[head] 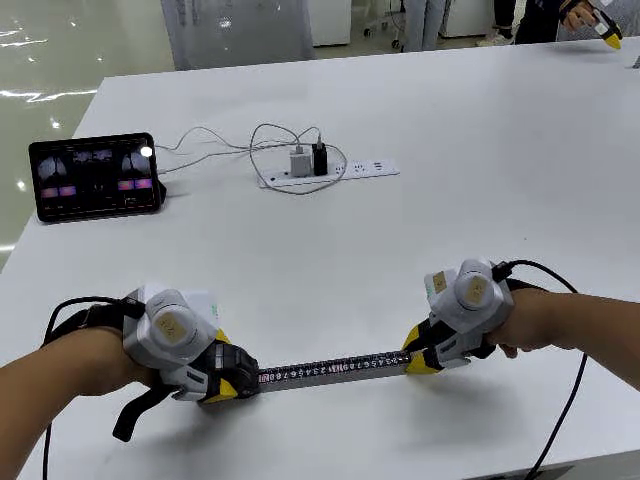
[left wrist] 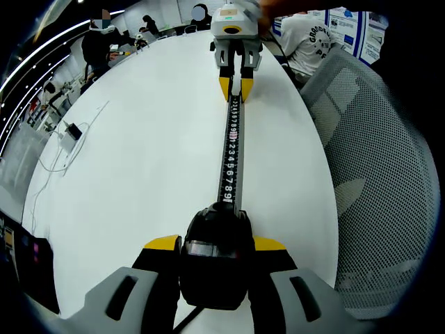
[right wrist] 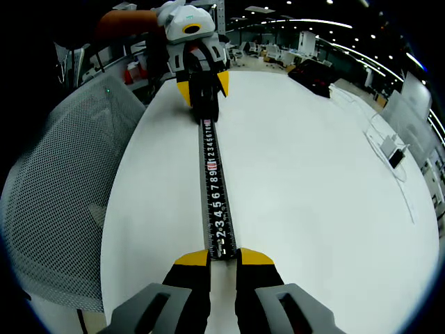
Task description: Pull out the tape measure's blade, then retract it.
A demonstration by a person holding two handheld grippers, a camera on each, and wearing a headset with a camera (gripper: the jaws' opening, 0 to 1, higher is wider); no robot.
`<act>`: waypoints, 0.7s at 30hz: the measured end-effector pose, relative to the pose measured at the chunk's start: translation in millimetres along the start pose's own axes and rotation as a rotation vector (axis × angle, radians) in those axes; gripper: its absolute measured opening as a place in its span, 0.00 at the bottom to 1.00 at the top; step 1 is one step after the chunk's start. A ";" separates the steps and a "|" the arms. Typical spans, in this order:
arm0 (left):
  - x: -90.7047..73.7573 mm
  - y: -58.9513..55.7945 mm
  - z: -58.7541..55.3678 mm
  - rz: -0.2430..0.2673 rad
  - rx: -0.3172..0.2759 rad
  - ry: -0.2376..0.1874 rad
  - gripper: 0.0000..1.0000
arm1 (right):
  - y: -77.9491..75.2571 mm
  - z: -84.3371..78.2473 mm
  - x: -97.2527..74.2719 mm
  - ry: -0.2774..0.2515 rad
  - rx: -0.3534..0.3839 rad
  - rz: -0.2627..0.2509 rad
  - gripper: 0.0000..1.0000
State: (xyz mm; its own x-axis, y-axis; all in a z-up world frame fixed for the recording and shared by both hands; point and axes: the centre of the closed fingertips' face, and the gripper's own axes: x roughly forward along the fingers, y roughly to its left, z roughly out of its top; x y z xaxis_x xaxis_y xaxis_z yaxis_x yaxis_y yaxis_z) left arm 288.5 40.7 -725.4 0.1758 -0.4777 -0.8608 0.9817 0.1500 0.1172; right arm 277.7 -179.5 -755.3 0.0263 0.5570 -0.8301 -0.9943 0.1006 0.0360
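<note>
Extension step judged complete or close to it. Left gripper (left wrist: pixel 215 243) has its jaws clamped on the black case (left wrist: pixel 214 271), one jaw on each flank, low over the table (head: pixel 420 230). Blade (head: pixel 330 370) runs straight out of the case mouth to the right gripper (right wrist: pixel 223 256), whose jaws are closed on the blade's free end, well apart from the case. Printed numbers face up along the whole run. No sag or twist noted.

Next move, as judged: retraction. It calls for the right gripper to travel toward the case along the blade's line, holding on so the spring does not whip the blade home. The left gripper should hold the case steady and level meanwhile.

Not verifiable:
- the end hook, hidden between the right jaws;
- any lock or brake on the case, not made out under the left jaws;
- whether the blade touches the table or clears it.

In the head view the case is largely covered by the left gripper.
</note>
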 end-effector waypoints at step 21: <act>0.7 0.4 -0.1 0.000 0.000 0.002 0.32 | -2.4 -9.7 -9.1 0.000 0.020 -0.005 0.09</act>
State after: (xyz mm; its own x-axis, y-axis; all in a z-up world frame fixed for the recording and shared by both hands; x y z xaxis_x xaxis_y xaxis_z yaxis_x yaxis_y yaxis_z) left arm 289.0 40.5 -726.0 0.1759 -0.4756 -0.8619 0.9817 0.1500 0.1176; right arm 278.8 -192.7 -753.2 0.0316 0.5565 -0.8303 -0.9919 0.1197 0.0425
